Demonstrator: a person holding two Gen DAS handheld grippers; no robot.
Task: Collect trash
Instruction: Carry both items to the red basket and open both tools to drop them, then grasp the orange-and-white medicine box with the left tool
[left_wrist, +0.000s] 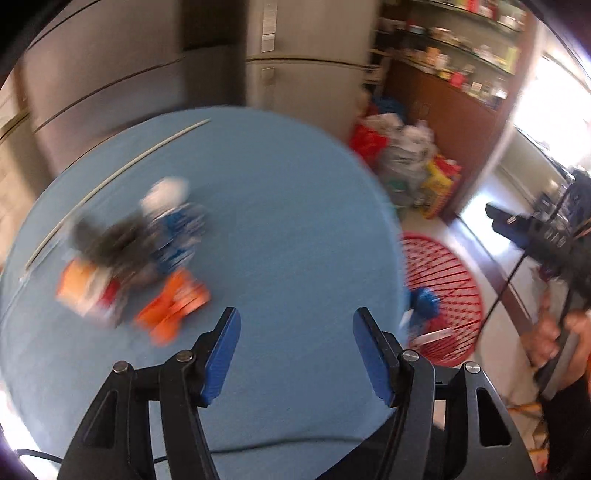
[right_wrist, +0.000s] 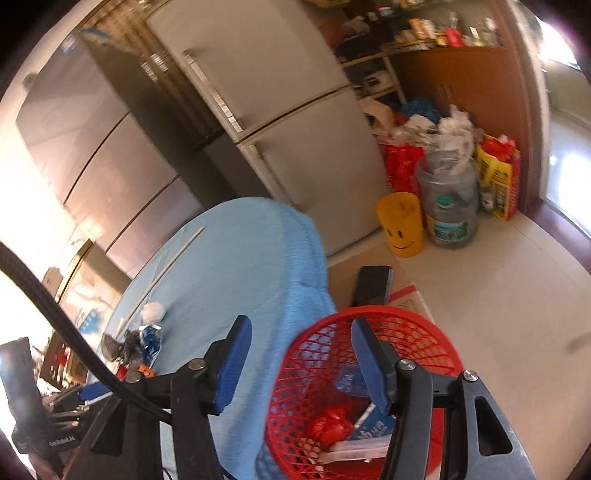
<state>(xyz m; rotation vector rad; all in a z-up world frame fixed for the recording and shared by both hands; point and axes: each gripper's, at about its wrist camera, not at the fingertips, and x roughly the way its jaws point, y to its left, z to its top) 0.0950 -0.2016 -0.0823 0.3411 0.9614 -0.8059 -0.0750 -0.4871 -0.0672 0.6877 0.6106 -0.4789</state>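
Note:
Blurred trash lies on the blue tablecloth (left_wrist: 280, 206): an orange wrapper (left_wrist: 173, 302), a blue-and-white packet (left_wrist: 177, 229), a dark crumpled piece (left_wrist: 110, 240) and an orange-white wrapper (left_wrist: 81, 291). My left gripper (left_wrist: 295, 354) hovers open over the cloth, to the right of the pile, with nothing between its blue pads. The red mesh basket (left_wrist: 443, 295) stands on the floor past the table's edge. In the right wrist view my right gripper (right_wrist: 301, 360) hangs open and empty above the red mesh basket (right_wrist: 321, 354), which holds a red wrapper (right_wrist: 330, 424) and blue-white packets (right_wrist: 373, 430).
Two grey fridges (right_wrist: 280, 110) stand behind the table. A yellow smiley bin (right_wrist: 400, 225), a big water jug stuffed with paper (right_wrist: 448, 199) and bags sit by a wooden shelf. A person's hand (left_wrist: 554, 332) with cables shows at the right.

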